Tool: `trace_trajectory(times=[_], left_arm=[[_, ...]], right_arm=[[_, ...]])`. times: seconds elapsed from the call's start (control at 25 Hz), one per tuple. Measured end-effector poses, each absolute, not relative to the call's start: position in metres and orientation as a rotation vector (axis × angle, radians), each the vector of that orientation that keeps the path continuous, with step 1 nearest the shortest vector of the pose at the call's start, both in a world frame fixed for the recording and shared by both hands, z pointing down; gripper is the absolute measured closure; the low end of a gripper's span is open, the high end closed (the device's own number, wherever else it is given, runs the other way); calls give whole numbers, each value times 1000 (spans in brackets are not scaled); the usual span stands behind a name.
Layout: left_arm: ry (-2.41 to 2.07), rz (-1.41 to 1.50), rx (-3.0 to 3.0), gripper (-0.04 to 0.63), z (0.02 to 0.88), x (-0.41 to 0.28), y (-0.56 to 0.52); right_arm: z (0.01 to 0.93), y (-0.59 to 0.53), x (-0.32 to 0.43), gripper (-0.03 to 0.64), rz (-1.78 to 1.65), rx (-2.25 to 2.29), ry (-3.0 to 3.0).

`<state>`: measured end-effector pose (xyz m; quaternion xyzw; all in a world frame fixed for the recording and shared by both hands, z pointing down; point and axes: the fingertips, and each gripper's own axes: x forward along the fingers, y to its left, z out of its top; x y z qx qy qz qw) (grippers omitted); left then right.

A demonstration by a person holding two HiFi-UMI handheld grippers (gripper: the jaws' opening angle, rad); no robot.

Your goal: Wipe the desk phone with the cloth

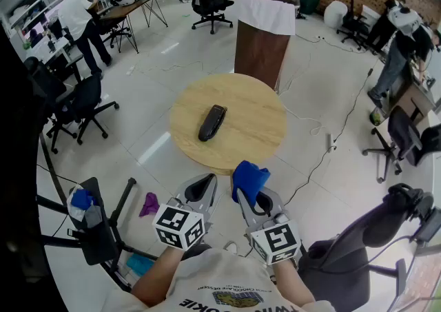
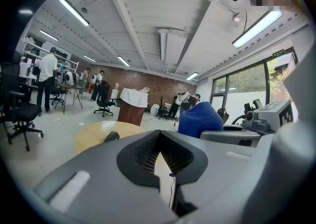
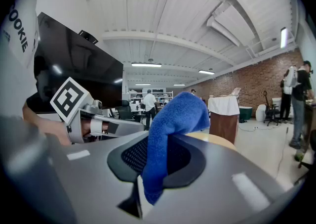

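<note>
Two jaw pairs closed: left gripper [image 1: 204,182] empty, right gripper [image 1: 258,200] pinching cloth [image 1: 248,174].

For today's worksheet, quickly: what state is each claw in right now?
Left claw: closed, empty.
Right claw: closed on the blue cloth.

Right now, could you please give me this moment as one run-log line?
left hand-held gripper: shut, empty | right hand-held gripper: shut on cloth | phone: on table, untouched
</note>
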<state>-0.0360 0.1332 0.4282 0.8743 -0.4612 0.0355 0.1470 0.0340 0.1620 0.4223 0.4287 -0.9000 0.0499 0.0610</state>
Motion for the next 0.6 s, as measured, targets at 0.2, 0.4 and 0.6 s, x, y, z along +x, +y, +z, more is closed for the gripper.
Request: trace_trajectory(times=[0.2, 0.4, 0.6], left_arm=[[-1332, 122, 2509, 595, 434, -32, 131], [-1340, 118, 2500, 595, 436, -33, 122], [-1340, 114, 2494, 595, 440, -35, 104]], right_arm=[[425, 157, 38, 555, 153, 1288, -2730], [426, 149, 35, 555, 158, 1259, -2732], [430, 133, 33, 555, 157, 1249, -2723]])
